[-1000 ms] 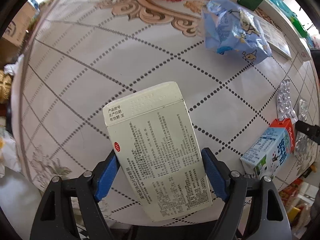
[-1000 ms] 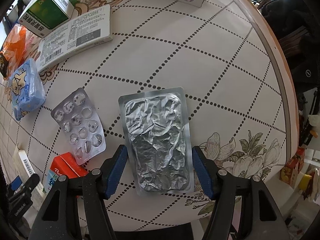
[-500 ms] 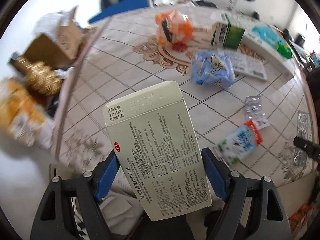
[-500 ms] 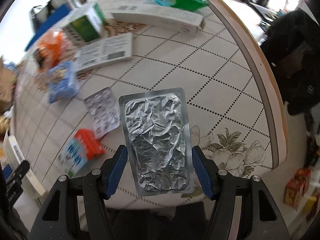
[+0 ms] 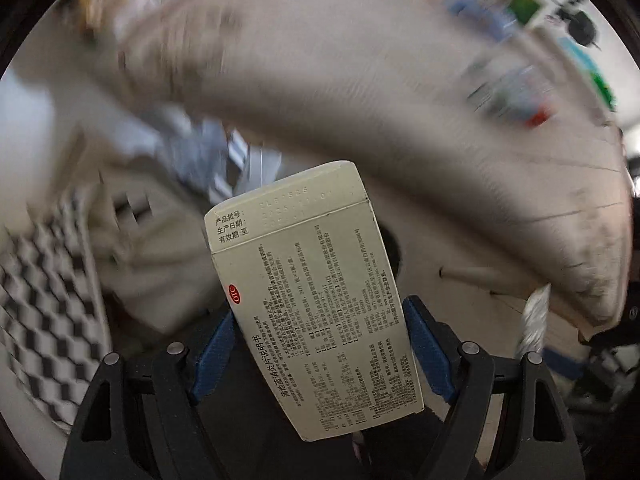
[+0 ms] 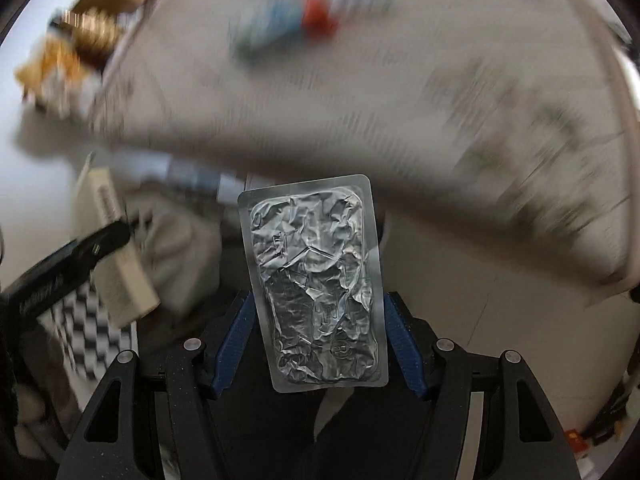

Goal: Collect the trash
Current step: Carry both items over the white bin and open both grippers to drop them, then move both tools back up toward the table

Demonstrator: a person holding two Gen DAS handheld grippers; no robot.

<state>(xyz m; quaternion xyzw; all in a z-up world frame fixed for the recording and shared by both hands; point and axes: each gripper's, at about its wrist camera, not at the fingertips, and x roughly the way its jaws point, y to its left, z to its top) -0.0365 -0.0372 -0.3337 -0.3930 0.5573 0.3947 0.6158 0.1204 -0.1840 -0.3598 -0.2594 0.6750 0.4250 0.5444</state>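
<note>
My left gripper (image 5: 318, 354) is shut on a pale medicine box (image 5: 312, 292) with printed text, held upright off the table. My right gripper (image 6: 316, 340) is shut on a silver foil blister pack (image 6: 314, 284). Both are held out beyond the table's front edge. In the right wrist view the left gripper (image 6: 68, 268) with the box (image 6: 116, 272) shows at the left. In the left wrist view the foil pack (image 5: 532, 320) shows edge-on at the right. A red and blue carton (image 6: 288, 20) lies blurred on the table.
The round table (image 5: 360, 80) with its patterned cloth fills the blurred top of both views. A checkered bag or cloth (image 5: 44, 288) hangs at lower left, with pale crumpled items (image 5: 200, 152) below the table edge. Boxes and clutter (image 6: 72, 48) stand on the floor at far left.
Both grippers have pulled back off the table and tilted down, each still holding its item. The table has moved up and away in both views, and the views are now motion-blurred.
</note>
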